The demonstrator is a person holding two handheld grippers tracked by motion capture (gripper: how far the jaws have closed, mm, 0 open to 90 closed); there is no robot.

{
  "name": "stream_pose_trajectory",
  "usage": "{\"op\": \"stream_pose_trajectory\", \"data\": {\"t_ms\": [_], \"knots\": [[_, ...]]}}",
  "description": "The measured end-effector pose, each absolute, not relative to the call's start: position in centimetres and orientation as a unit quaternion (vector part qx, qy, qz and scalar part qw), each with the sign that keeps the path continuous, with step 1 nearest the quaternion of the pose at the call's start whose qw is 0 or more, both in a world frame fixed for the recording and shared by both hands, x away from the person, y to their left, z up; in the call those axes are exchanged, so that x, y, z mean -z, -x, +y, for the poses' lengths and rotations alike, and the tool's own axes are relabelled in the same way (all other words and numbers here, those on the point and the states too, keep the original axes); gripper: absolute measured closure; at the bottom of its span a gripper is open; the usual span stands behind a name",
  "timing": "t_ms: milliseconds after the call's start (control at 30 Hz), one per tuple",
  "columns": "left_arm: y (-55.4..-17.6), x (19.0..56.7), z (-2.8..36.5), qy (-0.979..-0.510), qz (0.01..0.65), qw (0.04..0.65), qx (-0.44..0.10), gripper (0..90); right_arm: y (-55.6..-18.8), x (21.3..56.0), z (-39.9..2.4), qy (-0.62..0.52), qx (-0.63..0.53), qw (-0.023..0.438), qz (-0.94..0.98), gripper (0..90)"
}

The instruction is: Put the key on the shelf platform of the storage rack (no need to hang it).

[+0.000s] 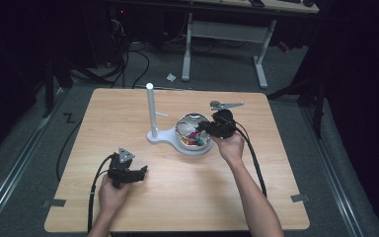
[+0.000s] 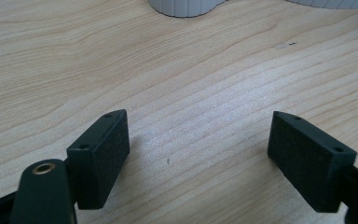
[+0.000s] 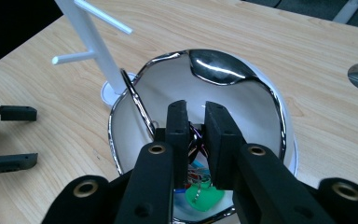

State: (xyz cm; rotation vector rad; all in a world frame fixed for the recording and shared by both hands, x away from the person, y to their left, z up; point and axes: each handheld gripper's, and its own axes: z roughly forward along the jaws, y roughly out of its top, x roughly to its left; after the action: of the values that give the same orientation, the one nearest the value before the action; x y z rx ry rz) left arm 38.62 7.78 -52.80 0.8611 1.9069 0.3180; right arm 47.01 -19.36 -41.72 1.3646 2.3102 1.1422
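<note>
Right gripper view looks down into a shiny chrome bowl (image 3: pixel 223 70) where a heap of small items (image 3: pixel 198 179) lies at the bottom: dark wiry pieces, a green piece, a bit of blue. The right gripper (image 3: pixel 196 135) reaches into the bowl from above with its jaws drawn nearly together over that heap; dark strands show in the narrow gap between the pads, but whether they are pinched there cannot be told. A thin metal loop leans against the bowl's inner wall just left of the jaws.

In the high view the bowl (image 1: pixel 193 122) sits on a white base just right of the table's middle. A white stand (image 1: pixel 151 111) with short side pegs rises from the same base just left of the bowl. The right gripper (image 1: pixel 205 126) comes in over the bowl's right rim.

Well apart, near the front left of the wooden table (image 1: pixel 128 106), the left gripper (image 1: pixel 142 172) is held low over bare wood. Its jaws stand wide apart with nothing between them, as the left gripper view (image 2: pixel 198 149) shows.
</note>
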Motion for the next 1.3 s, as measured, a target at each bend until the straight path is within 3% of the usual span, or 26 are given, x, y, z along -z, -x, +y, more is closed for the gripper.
{"op": "stream_pose_trajectory", "data": {"t_ms": [400, 767, 1300], "knots": [[-38.6, 52.8, 7.8, -0.354, 0.785, 0.490, -0.131, 21.0, -47.4, 42.6, -19.2, -0.478, -0.368, 0.118, 0.789, 77.4], [-38.6, 52.8, 7.8, -0.355, 0.785, 0.490, -0.131, 21.0, -47.2, 42.9, -20.0, -0.494, -0.365, 0.135, 0.777, 59.0], [-38.6, 52.8, 7.8, -0.355, 0.785, 0.491, -0.131, 21.0, -45.4, 41.0, -21.6, -0.483, -0.379, 0.174, 0.770, 48.4]]}}
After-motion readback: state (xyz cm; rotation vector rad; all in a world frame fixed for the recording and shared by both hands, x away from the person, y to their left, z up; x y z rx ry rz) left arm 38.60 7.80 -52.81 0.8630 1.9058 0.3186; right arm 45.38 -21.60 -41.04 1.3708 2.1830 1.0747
